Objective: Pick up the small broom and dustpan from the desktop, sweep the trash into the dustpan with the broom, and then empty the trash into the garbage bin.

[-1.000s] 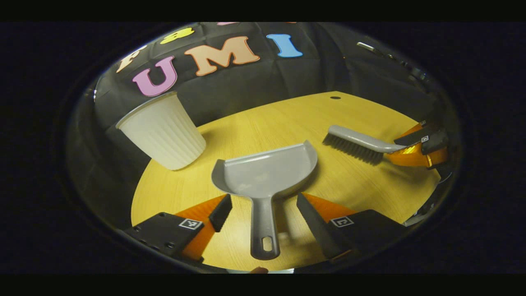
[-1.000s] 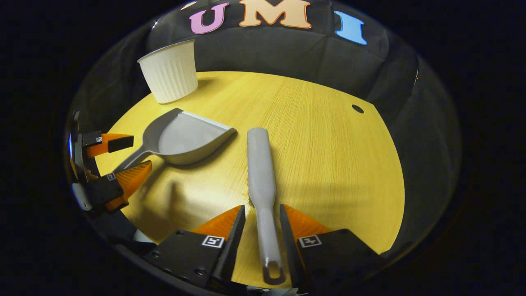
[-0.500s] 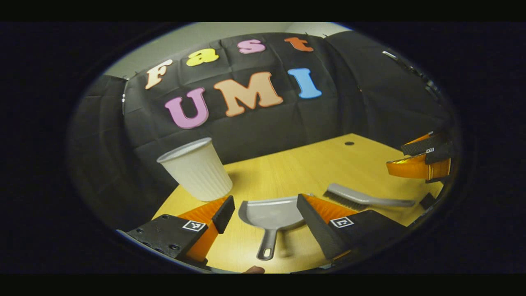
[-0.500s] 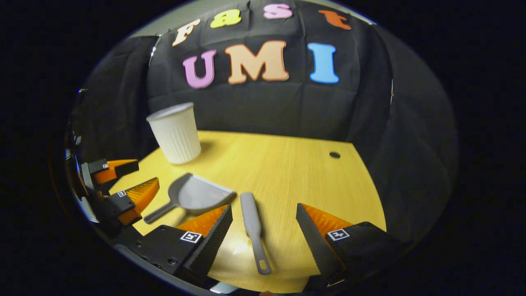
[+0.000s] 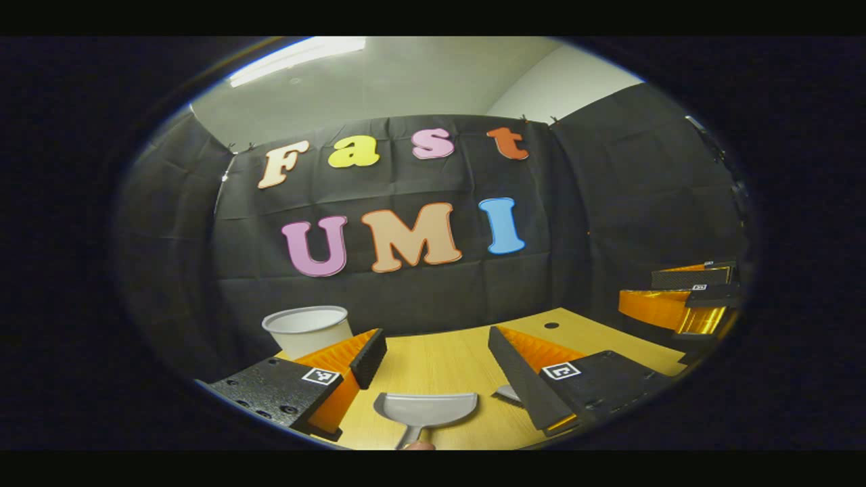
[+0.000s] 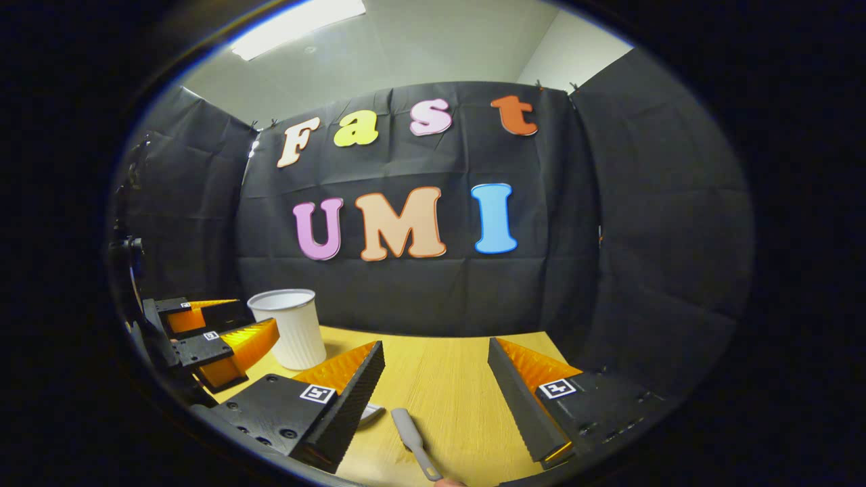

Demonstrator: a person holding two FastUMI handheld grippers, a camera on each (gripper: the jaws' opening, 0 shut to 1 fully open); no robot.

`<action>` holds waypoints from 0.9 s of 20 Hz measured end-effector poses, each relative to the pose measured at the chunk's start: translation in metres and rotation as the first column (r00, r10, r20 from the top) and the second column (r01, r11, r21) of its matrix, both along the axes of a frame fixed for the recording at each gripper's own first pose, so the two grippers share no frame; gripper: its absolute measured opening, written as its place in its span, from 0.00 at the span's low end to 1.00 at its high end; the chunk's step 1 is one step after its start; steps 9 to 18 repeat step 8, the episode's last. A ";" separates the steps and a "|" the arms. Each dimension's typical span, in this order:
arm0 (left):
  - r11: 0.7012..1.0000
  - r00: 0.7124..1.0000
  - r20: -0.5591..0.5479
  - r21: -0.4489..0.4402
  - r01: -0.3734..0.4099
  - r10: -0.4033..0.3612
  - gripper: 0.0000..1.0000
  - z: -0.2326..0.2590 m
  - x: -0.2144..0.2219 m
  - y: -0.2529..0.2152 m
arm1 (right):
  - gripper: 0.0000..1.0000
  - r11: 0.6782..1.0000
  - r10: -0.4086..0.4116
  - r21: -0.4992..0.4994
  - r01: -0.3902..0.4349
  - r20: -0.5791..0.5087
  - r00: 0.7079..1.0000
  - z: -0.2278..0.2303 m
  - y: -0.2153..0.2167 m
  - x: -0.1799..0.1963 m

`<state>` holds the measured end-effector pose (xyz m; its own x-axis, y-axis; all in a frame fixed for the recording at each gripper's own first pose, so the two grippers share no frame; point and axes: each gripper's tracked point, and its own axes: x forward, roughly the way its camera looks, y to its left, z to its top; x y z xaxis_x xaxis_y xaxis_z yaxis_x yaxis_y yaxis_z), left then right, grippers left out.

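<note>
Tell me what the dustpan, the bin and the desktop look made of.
Dustpan: likely moulded plastic, plain grey with a smooth matte face. Bin: probably thin plastic, off-white with ribbed walls. Desktop: wood or wood-look laminate, yellow with fine straight grain; which one is unclear.

Recording booth inside an office-type room. Black cloth (image 6: 419, 297) hung as backdrop and side walls, clipped along top edge. Plain white wall (image 6: 575, 57) and ceiling with strip light (image 6: 298, 24) above. Wood-grain table (image 6: 446, 379) with cable hole (image 5: 551, 325).
</note>
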<state>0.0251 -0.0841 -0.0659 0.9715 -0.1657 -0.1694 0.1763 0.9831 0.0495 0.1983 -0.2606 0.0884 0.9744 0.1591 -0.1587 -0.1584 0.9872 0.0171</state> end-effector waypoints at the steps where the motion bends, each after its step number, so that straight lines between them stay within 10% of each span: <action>1: 1.000 1.000 0.021 0.003 0.014 -0.014 0.93 0.006 -0.001 0.000 | 0.92 1.000 -0.003 0.003 0.003 0.022 1.000 0.011 0.005 -0.006; 18: 0.998 0.997 0.043 -0.010 0.063 -0.062 0.93 0.016 0.003 0.005 | 0.92 0.999 -0.022 -0.030 0.025 0.068 0.997 0.024 0.026 -0.010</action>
